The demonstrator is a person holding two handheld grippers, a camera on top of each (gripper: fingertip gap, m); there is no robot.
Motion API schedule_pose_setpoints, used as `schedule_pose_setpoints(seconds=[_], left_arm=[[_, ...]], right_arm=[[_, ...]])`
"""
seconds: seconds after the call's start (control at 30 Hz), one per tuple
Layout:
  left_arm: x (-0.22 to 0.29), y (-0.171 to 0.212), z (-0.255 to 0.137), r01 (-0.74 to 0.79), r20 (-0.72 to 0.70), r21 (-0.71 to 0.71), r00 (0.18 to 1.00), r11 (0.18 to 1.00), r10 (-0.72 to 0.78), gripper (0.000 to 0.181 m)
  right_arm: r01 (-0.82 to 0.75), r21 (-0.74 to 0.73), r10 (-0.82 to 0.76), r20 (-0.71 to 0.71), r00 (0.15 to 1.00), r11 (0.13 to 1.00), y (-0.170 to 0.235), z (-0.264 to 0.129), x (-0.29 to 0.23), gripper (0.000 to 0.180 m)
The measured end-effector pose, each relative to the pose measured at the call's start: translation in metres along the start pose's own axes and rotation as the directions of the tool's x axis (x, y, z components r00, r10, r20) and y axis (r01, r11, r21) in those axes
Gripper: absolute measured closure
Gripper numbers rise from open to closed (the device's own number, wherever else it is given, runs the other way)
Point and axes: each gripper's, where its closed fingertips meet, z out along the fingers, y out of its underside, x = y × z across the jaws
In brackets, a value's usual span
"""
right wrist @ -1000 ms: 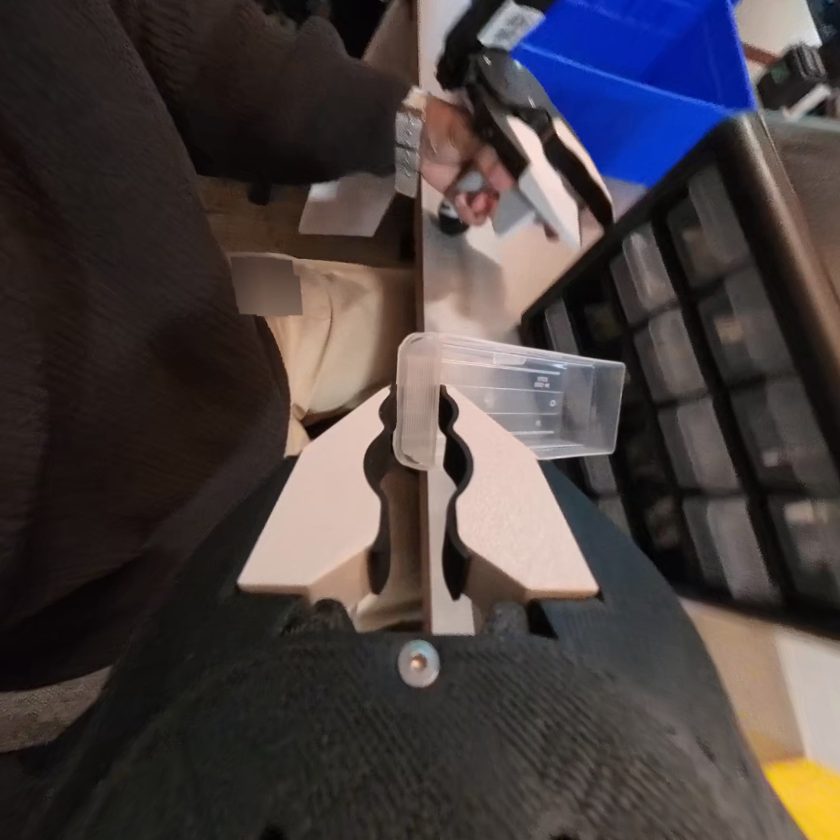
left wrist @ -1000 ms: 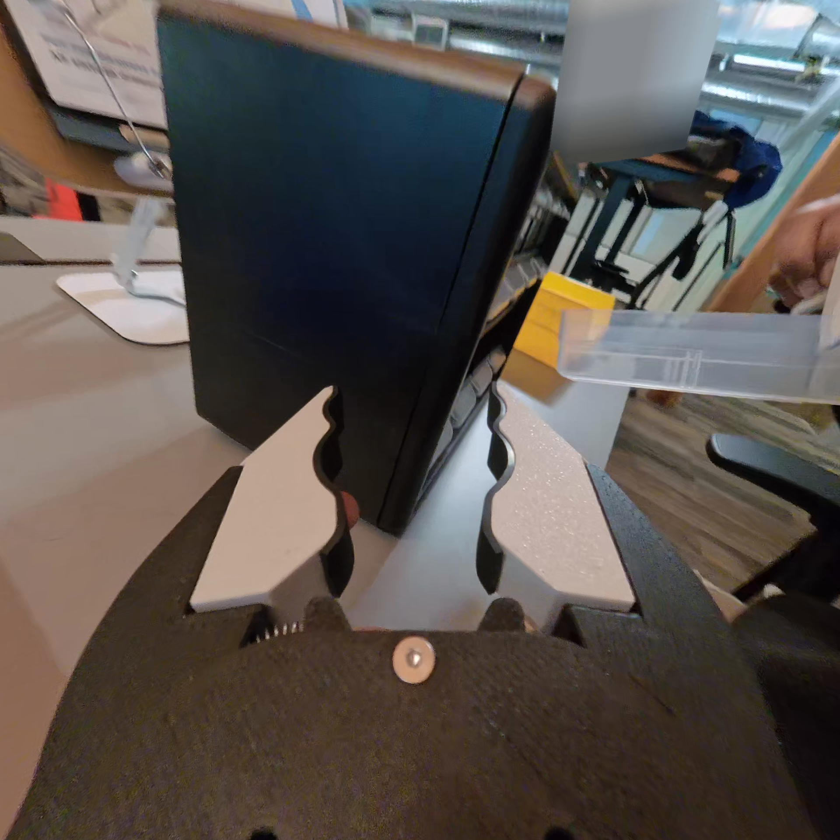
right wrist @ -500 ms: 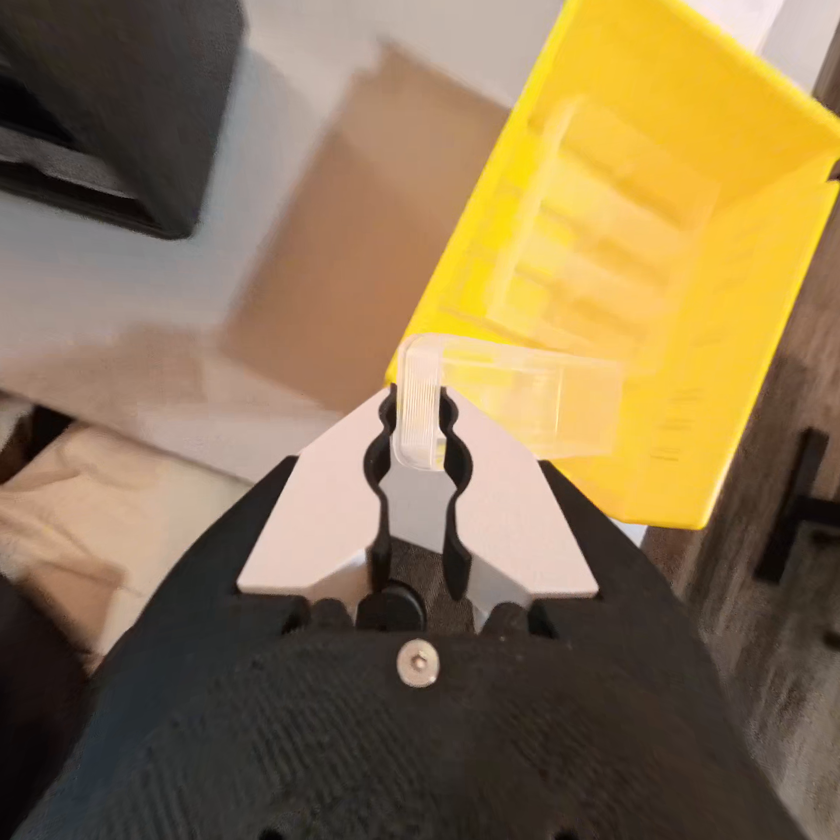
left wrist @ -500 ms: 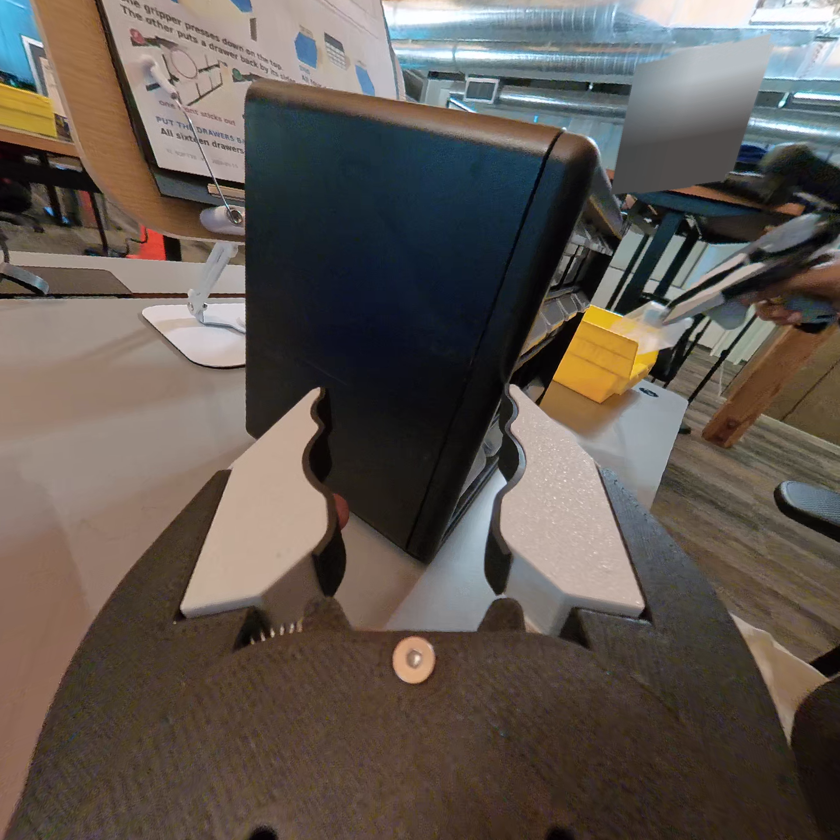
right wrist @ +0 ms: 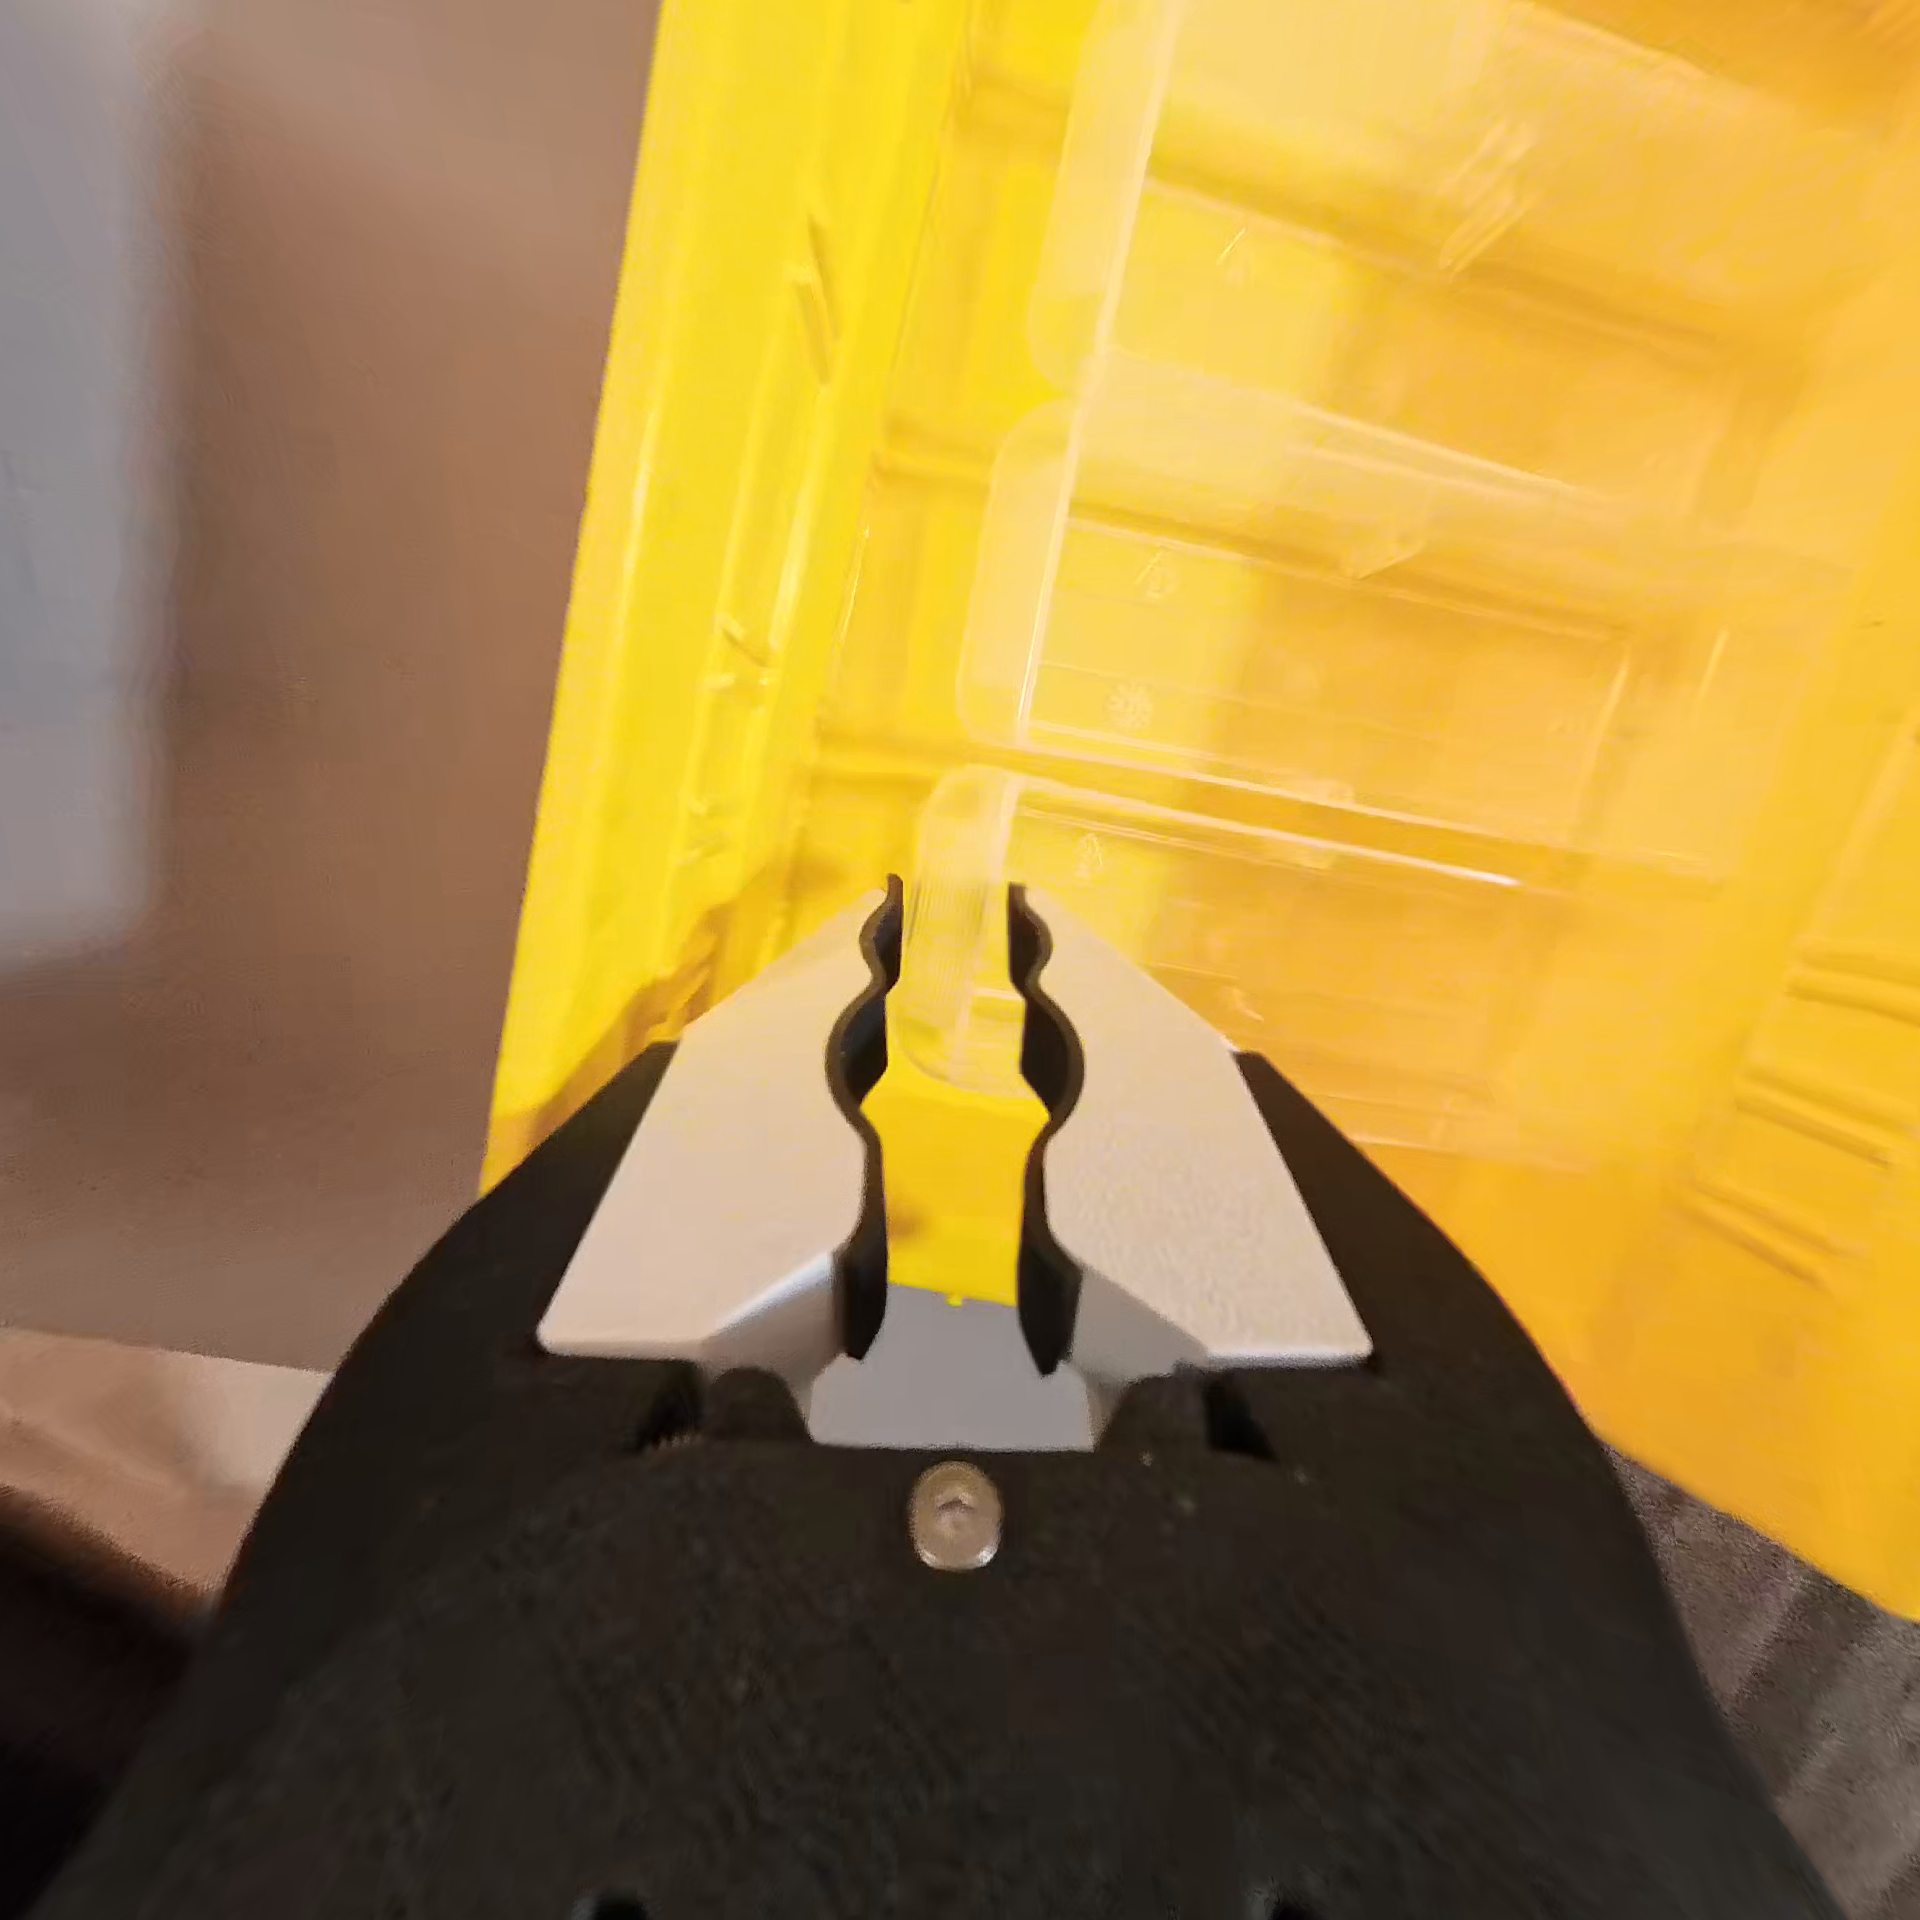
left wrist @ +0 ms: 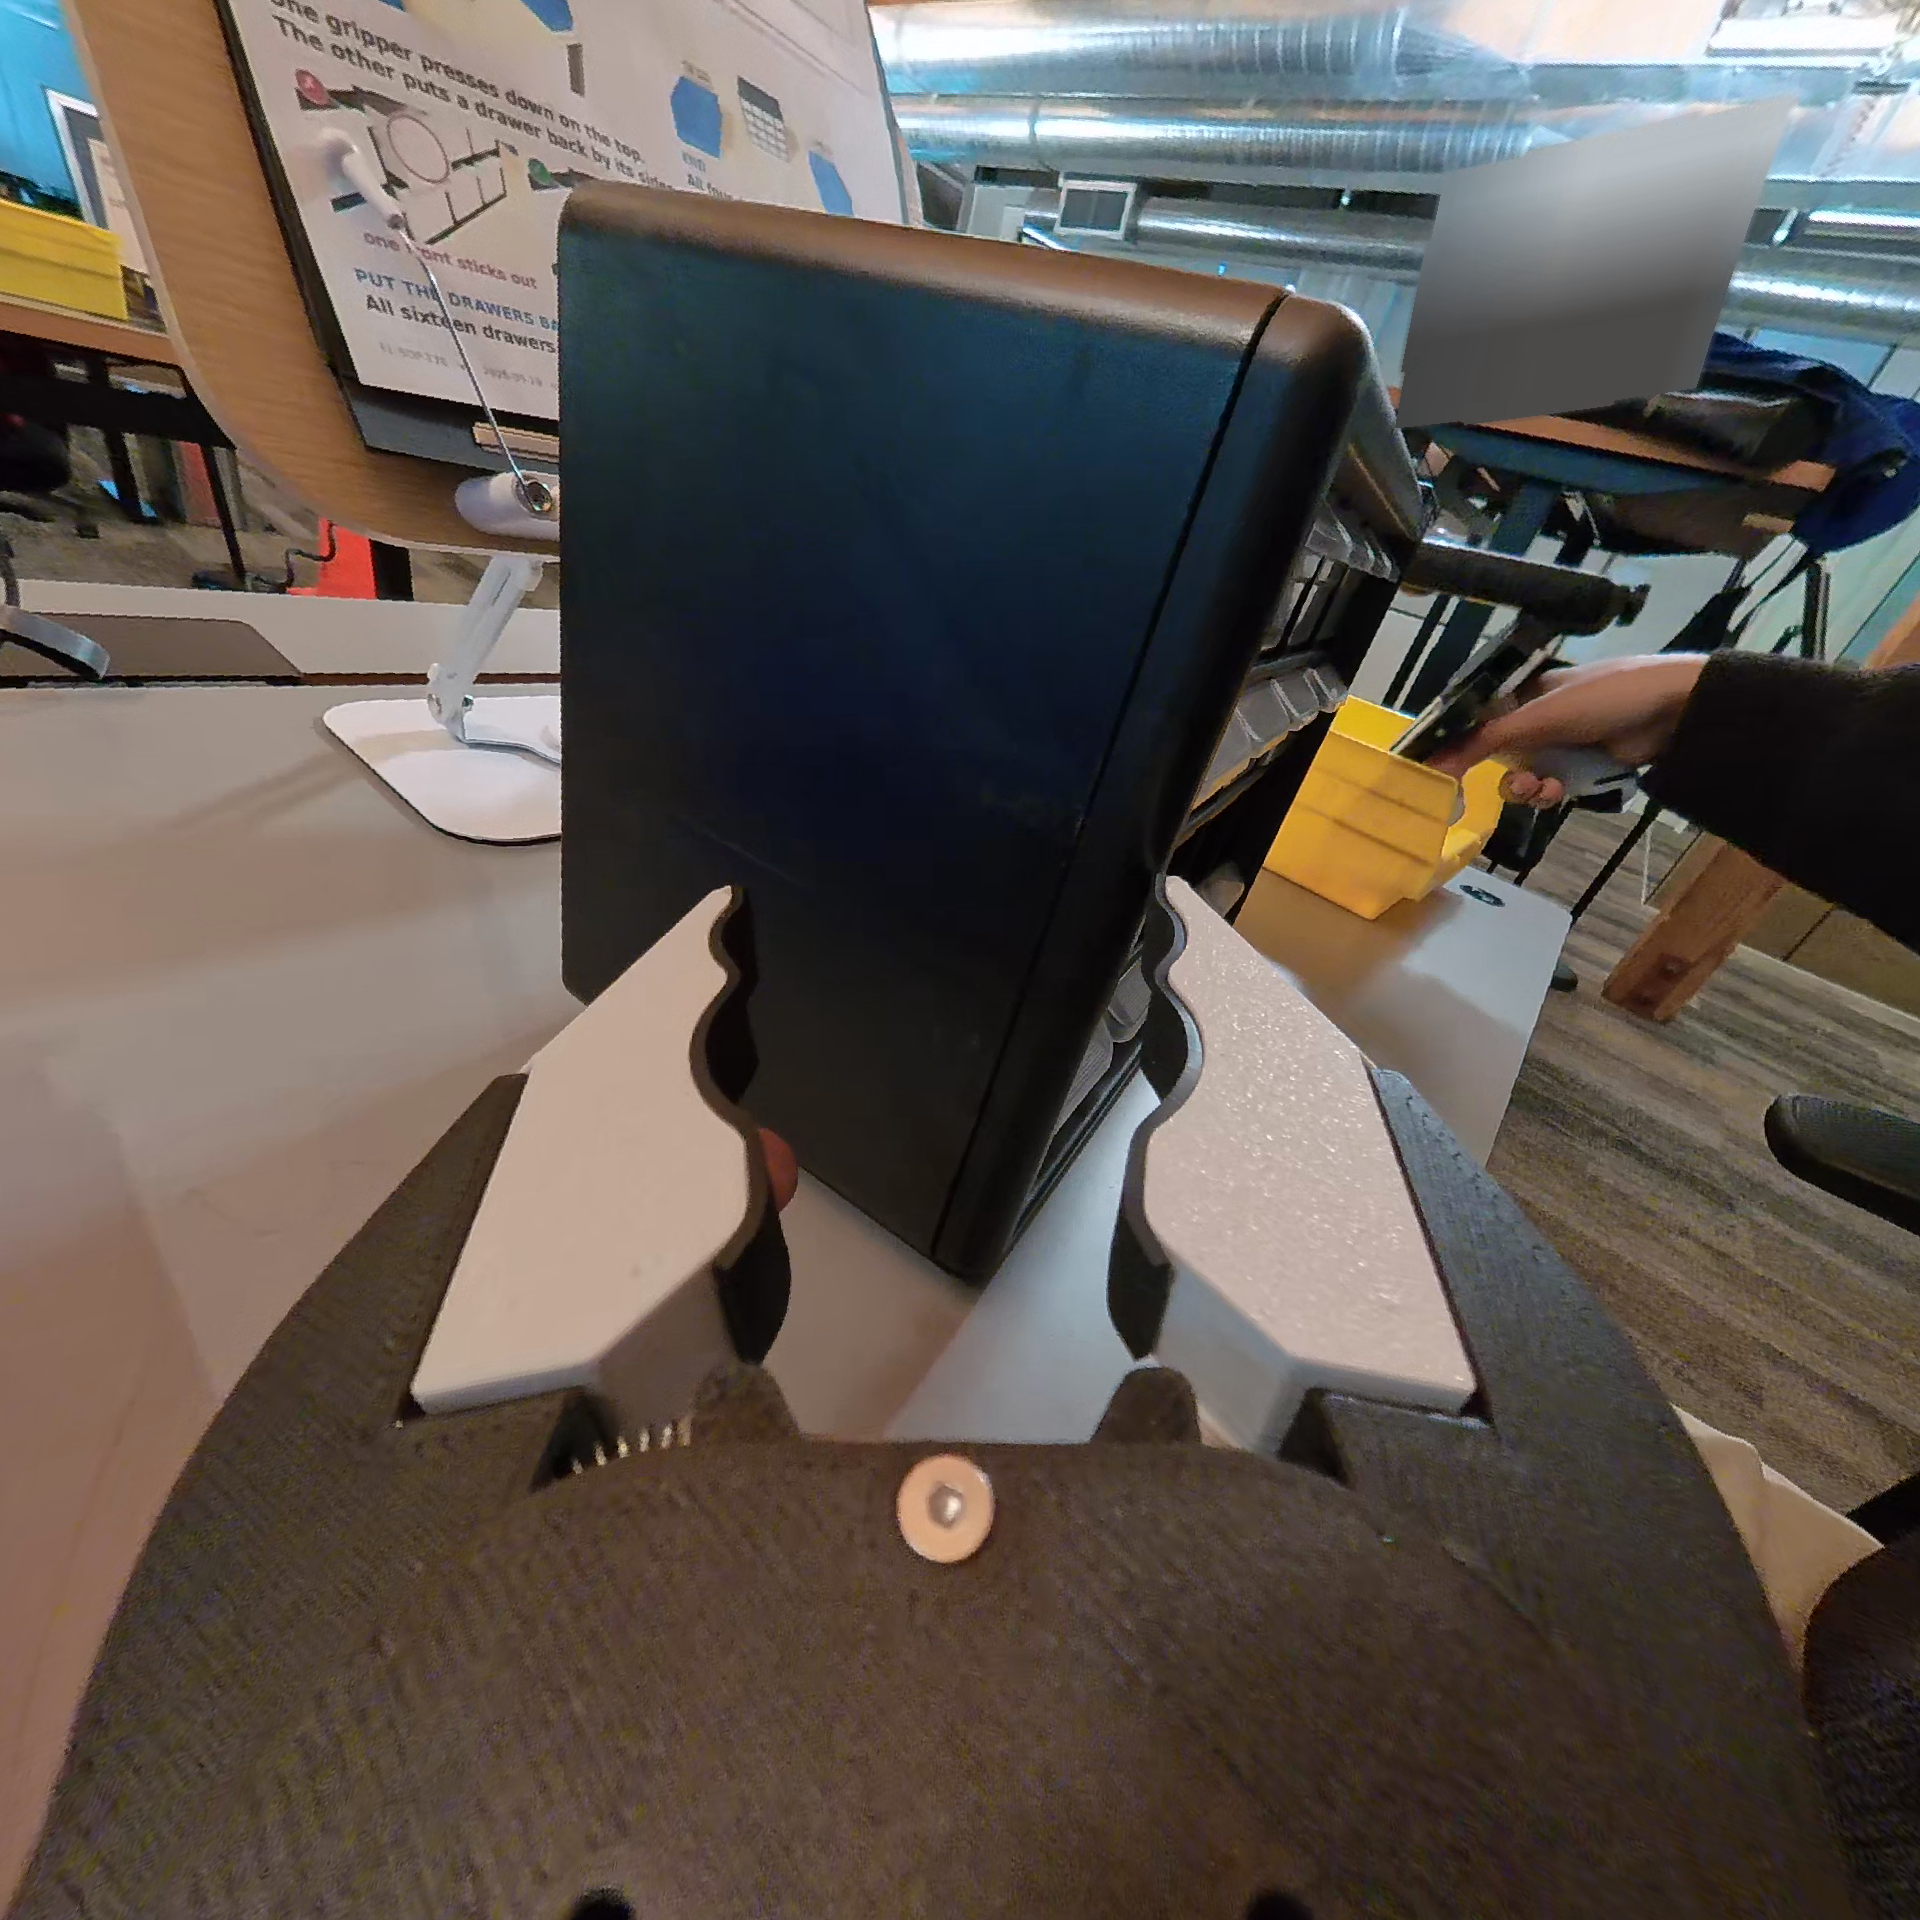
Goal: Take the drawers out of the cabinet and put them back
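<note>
The black drawer cabinet [left wrist: 883, 665] stands on the grey table [left wrist: 208, 935]; I see its side, with clear drawer fronts [left wrist: 1283, 707] along its right edge. My left gripper [left wrist: 945, 935] is open, its fingers either side of the cabinet's near corner. My right gripper [right wrist: 954, 935] is down inside the yellow bin [right wrist: 748, 520], shut on the handle of a clear drawer [right wrist: 951, 935]. The picture there is blurred. In the left wrist view the right gripper [left wrist: 1475, 717] dips into the yellow bin [left wrist: 1361, 831] beyond the cabinet.
Several other clear drawers [right wrist: 1299, 644] lie in the bin. A printed sheet on a white stand [left wrist: 468, 748] stands behind the cabinet to the left. The table's right edge [left wrist: 1496, 997] drops to a wooden floor, with a dark chair [left wrist: 1849, 1153] there.
My right gripper has carried the clear drawer from the cabinet front over to the yellow bin and down into it. My left gripper has drawn back a little and stays open at the cabinet corner.
</note>
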Motion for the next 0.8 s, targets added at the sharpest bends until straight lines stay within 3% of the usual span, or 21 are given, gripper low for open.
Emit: schedule_pose_setpoints(seconds=[0.03,0.3,0.57,0.8], left_arm=[[0.000,0.000,0.000,0.000,0.000,0.001,1.000,1.000,0.000,0.109],[0.001,0.000,0.000,0.011,-0.004,0.001,1.000,1.000,-0.011,0.110],[0.001,0.001,0.001,0.020,-0.009,-0.004,1.000,1.000,-0.020,0.110],[0.002,0.001,0.001,0.030,-0.012,-0.001,0.999,1.000,-0.030,0.112]], right_arm=[[0.005,-0.004,-0.005,-0.009,1.000,1.000,0.001,0.002,0.001,0.160],[0.012,0.066,-0.010,-0.034,0.999,0.998,-0.006,-0.009,0.009,0.151],[-0.048,0.392,0.093,-0.096,0.991,0.919,-0.043,-0.088,0.014,0.154],[0.154,0.626,-0.174,-0.030,0.984,0.764,-0.082,-0.147,-0.129,0.146]])
